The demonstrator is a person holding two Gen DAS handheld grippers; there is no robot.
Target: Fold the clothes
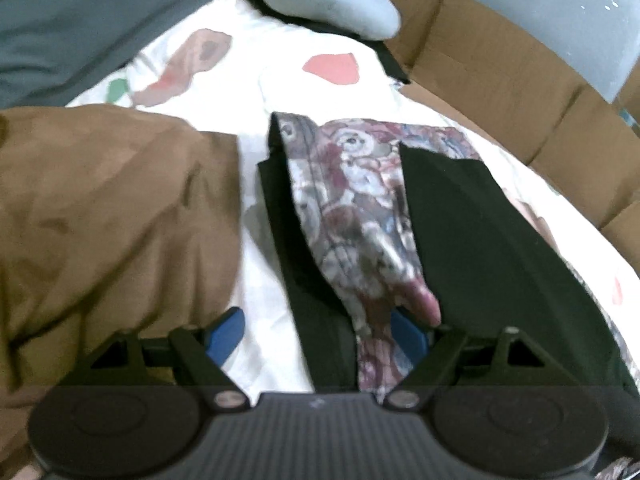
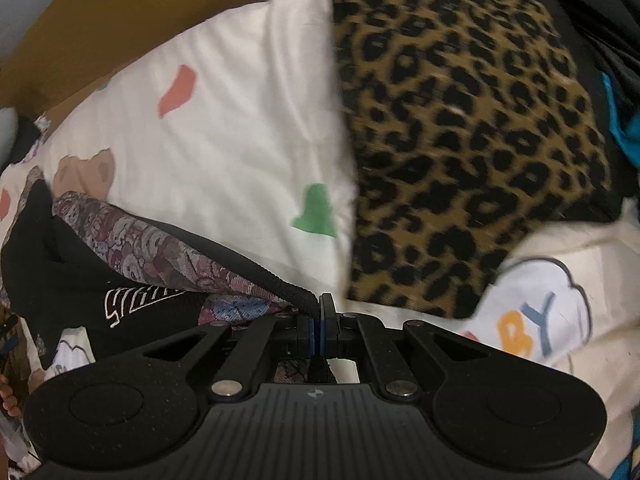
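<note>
A black garment (image 1: 460,216) with a floral patterned lining (image 1: 352,200) lies on the white printed sheet (image 1: 264,264). My left gripper (image 1: 316,334) hangs low over its near end, jaws wide open. The left blue pad (image 1: 224,332) is over bare sheet, and the lining drapes over the right blue pad (image 1: 408,332). In the right wrist view the same black garment (image 2: 72,280) shows white lettering and its lining (image 2: 160,248). My right gripper (image 2: 320,320) is shut on its black hem, which stretches away to the left.
A brown garment (image 1: 100,220) lies bunched on the left. A light blue soft item (image 1: 332,0) lies at the back, cardboard boxes (image 1: 500,68) to the right. A leopard-print cloth (image 2: 460,140) lies ahead of the right gripper, beside white fabric with coloured letters (image 2: 532,320).
</note>
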